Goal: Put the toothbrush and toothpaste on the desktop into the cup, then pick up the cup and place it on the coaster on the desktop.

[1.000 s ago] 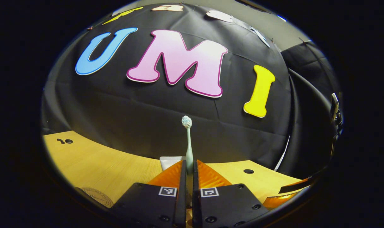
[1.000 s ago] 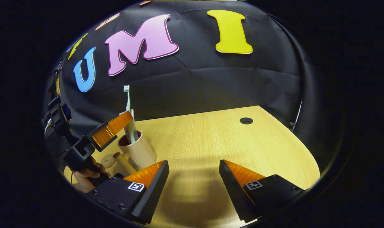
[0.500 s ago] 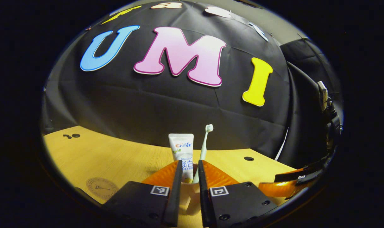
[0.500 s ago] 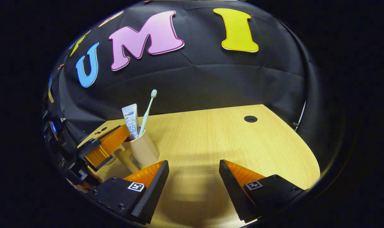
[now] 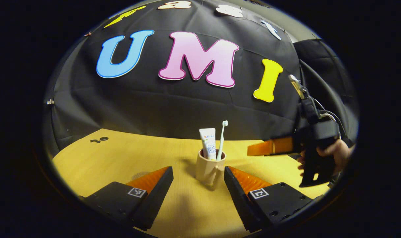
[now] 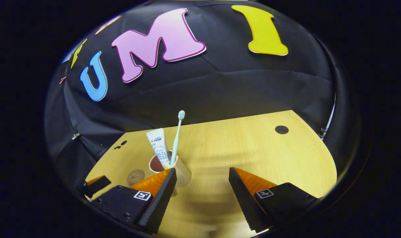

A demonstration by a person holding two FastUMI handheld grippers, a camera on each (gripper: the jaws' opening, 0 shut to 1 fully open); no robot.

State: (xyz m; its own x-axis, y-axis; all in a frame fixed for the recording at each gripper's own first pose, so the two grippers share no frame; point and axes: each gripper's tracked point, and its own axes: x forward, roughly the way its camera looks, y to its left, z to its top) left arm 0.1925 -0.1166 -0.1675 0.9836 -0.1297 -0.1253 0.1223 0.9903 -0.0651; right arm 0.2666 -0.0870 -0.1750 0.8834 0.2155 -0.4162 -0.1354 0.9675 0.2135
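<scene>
A beige cup (image 5: 207, 168) stands upright on the wooden desktop (image 5: 114, 155), its handle towards the left gripper view's camera. A white toothpaste tube (image 5: 208, 142) and a pale toothbrush (image 5: 222, 137) stand inside it. My left gripper (image 5: 197, 172) is open, its fingertips just short of the cup on either side. My right gripper (image 6: 203, 175) is open too, with the cup (image 6: 183, 173) just beyond its left finger, partly hidden by it. The toothpaste (image 6: 158, 145) and toothbrush (image 6: 176, 137) rise from the cup. A round coaster (image 6: 135, 177) lies flat left of the cup.
The right gripper (image 5: 269, 147), held by a hand (image 5: 332, 153), hovers to the cup's right in the left gripper view. A finger of the left gripper (image 6: 94, 185) shows low left in the right gripper view. A cable hole (image 6: 281, 129) sits far right on the desktop.
My left gripper opened, let go of the toothbrush, which now stands in the cup, and drew back. The right gripper swung towards the cup.
</scene>
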